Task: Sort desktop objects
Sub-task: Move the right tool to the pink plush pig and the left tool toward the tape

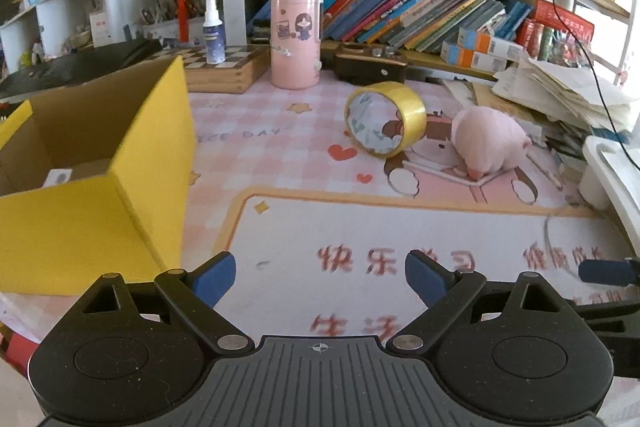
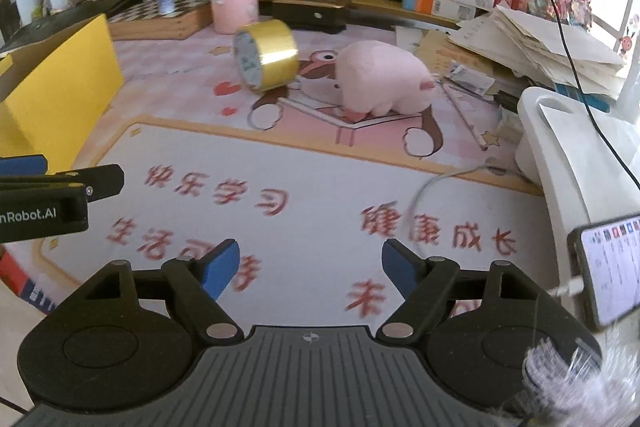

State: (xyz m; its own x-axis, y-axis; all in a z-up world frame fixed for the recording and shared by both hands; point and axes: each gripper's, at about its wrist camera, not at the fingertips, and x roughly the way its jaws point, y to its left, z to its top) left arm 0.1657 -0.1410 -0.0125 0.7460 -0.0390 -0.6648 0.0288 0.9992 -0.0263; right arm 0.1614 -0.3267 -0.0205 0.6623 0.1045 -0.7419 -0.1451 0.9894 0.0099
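Note:
A roll of gold tape (image 1: 386,118) stands on its edge on the pink desk mat (image 1: 304,163), beside a pink plush pig (image 1: 490,139). Both show in the right wrist view too, the tape (image 2: 267,55) left of the pig (image 2: 382,83). An open yellow cardboard box (image 1: 92,171) stands at the left, also seen in the right wrist view (image 2: 60,95). My left gripper (image 1: 320,277) is open and empty, low over the mat's near part. My right gripper (image 2: 311,265) is open and empty, to the right of the left one.
A pink cylindrical holder (image 1: 295,41), a spray bottle (image 1: 214,31) on a chessboard box (image 1: 224,67) and a row of books (image 1: 400,7) line the back. A paper stack (image 2: 536,43), a white stand (image 2: 576,147) and a phone (image 2: 612,267) crowd the right.

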